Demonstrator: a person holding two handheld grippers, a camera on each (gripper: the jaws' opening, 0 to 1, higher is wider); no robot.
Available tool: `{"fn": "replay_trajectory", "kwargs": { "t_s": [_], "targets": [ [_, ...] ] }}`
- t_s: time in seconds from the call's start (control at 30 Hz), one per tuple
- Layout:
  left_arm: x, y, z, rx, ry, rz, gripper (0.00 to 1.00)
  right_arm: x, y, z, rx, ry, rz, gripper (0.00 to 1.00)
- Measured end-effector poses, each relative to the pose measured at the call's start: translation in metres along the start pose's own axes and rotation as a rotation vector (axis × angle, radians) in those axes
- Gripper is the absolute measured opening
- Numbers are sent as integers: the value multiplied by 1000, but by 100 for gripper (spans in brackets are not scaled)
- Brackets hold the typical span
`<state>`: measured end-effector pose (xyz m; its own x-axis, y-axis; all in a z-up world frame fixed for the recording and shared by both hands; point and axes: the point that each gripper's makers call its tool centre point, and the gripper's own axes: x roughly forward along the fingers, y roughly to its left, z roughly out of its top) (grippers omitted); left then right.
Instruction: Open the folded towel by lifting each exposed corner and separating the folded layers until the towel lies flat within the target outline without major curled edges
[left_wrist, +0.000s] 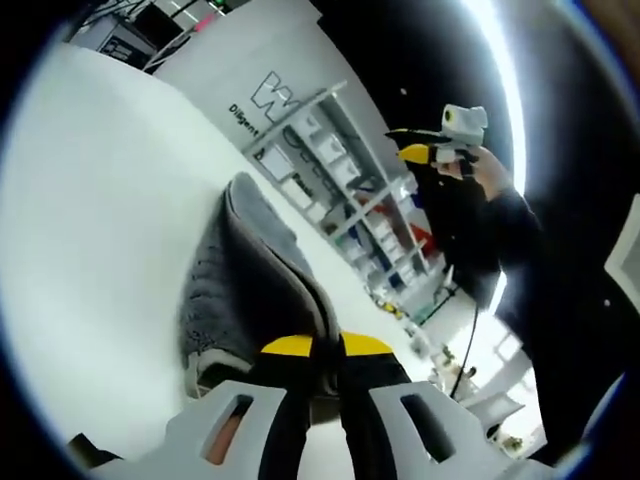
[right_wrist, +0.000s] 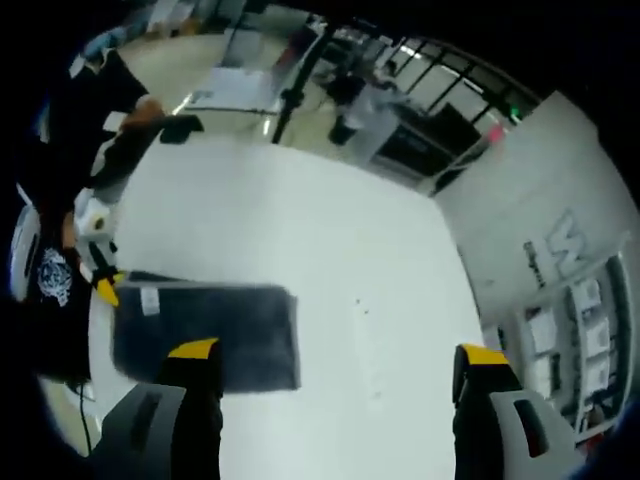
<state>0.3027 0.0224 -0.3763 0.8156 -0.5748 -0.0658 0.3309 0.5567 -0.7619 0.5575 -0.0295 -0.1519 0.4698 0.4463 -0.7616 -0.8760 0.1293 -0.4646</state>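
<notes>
We start with the towel (right_wrist: 205, 335), a dark grey one lying on the white table (right_wrist: 330, 250), folded into a rectangle with a small white label near one end. In the right gripper view it sits at the side of the table nearest the person, with one long edge facing the open tabletop. We see no target outline marked on the table.

In the left gripper view the towel's edge rises from the table in a ridge, and the left gripper (left_wrist: 326, 346) has its yellow-tipped jaws pressed together on that fabric. So we judge the first lift of a corner or edge is in hand; the layers are not yet parted.

The right gripper (right_wrist: 338, 352) hangs above the table with its jaws wide apart and nothing between them. The left gripper view shows it raised in the air in the person's hand (left_wrist: 487, 172), well clear of the towel.

Next, we think, the pinched layer needs carrying up and over toward the open table, while the free tool comes down to hold or take the opposite corner.
</notes>
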Motion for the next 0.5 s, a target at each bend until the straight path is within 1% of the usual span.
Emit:
{"fn": "replay_trajectory", "kwargs": {
  "t_s": [0.1, 0.2, 0.37, 0.5],
  "targets": [
    [0, 0, 1, -5, -2, -11, 5, 5, 0, 3, -9, 21, 10, 95],
    [0, -1, 3, -10, -15, -24, 4, 13, -2, 11, -15, 18, 11, 95],
    [-1, -1, 2, -2, -17, -34, 4, 25, 2, 11, -27, 29, 22, 94],
    [-2, 0, 3, 2, -13, -36, 4, 31, -6, 12, -22, 35, 24, 93]
  ]
}}
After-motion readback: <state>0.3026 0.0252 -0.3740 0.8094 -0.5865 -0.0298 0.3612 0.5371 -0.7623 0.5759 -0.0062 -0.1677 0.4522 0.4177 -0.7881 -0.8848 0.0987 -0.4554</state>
